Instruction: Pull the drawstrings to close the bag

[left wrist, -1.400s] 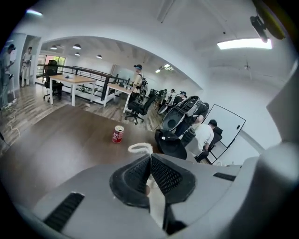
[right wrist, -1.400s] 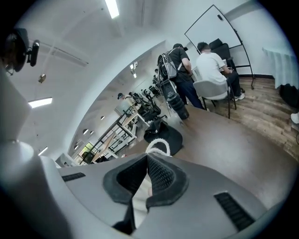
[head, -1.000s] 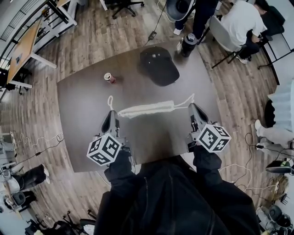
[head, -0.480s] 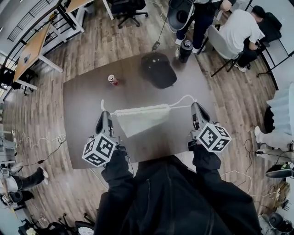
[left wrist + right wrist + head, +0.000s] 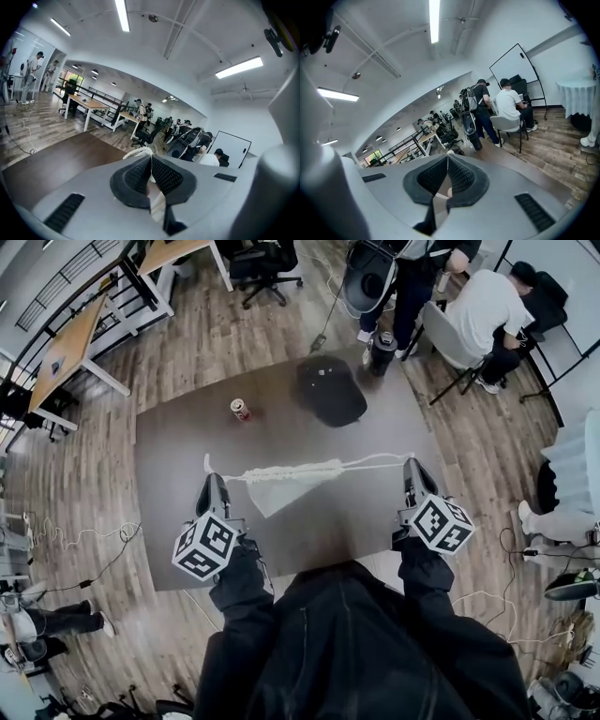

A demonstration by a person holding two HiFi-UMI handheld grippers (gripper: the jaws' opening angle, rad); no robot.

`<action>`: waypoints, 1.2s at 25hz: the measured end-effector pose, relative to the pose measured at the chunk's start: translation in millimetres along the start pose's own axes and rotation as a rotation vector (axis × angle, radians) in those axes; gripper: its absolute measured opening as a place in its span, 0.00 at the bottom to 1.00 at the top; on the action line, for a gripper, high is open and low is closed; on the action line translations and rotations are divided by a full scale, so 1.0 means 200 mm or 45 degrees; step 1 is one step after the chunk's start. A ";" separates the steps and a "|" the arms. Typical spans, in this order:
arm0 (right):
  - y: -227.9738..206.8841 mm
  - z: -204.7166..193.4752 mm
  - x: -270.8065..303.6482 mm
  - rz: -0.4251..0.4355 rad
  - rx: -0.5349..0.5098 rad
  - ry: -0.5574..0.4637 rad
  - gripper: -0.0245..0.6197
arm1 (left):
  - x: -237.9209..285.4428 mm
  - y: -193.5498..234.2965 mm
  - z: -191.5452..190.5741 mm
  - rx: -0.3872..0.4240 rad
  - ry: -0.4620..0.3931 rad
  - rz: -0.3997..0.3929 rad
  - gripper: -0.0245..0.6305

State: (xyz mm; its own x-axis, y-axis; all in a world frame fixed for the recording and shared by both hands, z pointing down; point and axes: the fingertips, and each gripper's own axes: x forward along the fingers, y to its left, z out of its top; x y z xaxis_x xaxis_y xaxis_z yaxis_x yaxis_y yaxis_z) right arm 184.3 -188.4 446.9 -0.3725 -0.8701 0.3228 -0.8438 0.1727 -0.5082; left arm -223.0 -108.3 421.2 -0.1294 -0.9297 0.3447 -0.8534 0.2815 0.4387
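Observation:
In the head view a white cloth drawstring bag hangs between my two grippers above the dark table, its mouth bunched into a narrow ridge. A white drawstring runs taut from the bag's right end to my right gripper, which is shut on it. The left cord loops beside my left gripper, also shut on its cord. In the left gripper view the white cord is pinched in the closed left gripper. The right gripper view shows the right gripper closed with a thin string at its tip.
A black cap lies at the table's far side, and a small can stands to its left. Beyond the far edge are people, a seated person and office chairs. Cables lie on the wood floor at left.
Both grippers rose and drew a little apart with the cords. The bag came up off the table, hangs below the cords, and its mouth has bunched tighter.

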 end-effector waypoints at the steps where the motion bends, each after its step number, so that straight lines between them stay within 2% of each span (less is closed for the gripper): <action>1: 0.02 0.00 0.00 -0.008 -0.006 -0.002 0.08 | -0.01 0.03 0.01 -0.005 -0.001 0.009 0.10; 14: 0.03 -0.06 0.00 -0.112 -0.057 -0.003 0.08 | -0.09 0.37 0.13 -0.052 -0.068 0.172 0.09; 27: -0.13 -0.09 -0.06 -0.220 -0.069 0.013 0.08 | -0.16 0.52 0.10 -0.067 -0.073 0.292 0.09; 30: -0.11 -0.07 -0.05 -0.220 -0.112 0.011 0.08 | -0.16 0.56 0.11 -0.071 -0.069 0.316 0.09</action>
State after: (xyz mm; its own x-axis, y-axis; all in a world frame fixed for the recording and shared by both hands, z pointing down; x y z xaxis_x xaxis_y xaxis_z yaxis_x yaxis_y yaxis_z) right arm 201.1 -176.8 465.9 -0.2222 -0.8862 0.4065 -0.9259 0.0611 -0.3728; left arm -324.4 -52.5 441.4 -0.3599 -0.8415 0.4030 -0.7633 0.5139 0.3915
